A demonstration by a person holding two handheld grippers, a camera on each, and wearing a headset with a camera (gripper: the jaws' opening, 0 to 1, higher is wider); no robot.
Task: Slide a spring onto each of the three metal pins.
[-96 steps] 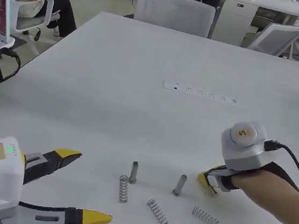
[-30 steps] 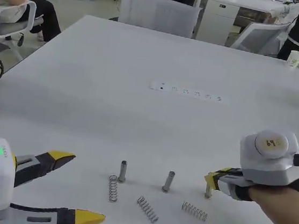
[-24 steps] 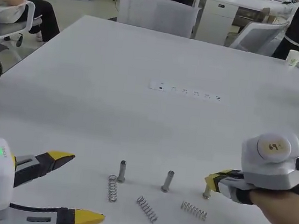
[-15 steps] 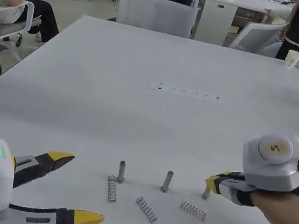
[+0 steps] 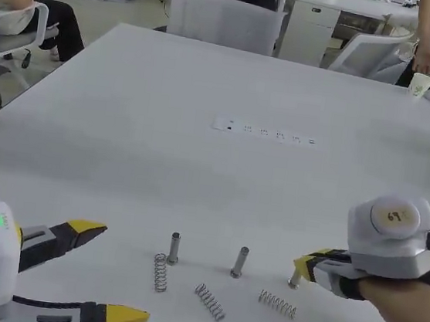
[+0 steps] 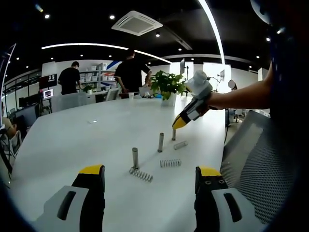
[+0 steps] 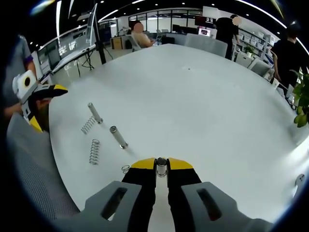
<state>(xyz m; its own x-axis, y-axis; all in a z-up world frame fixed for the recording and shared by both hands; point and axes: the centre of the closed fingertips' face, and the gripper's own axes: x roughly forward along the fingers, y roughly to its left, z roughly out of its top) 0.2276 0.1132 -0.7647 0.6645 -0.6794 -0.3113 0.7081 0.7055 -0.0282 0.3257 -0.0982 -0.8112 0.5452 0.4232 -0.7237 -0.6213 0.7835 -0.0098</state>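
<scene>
Third pin (image 7: 161, 167) mostly hidden between right gripper (image 7: 161, 164) fingers (image 7: 144, 164) (only top shows).

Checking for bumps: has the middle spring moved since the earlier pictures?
No. The middle spring keeps its place, just left of and nearer than the middle pin; the camera shifted.

Right tongs (image 5: 298, 267) levelled out, clamped pin (image 5: 293, 280) now more upright
</scene>
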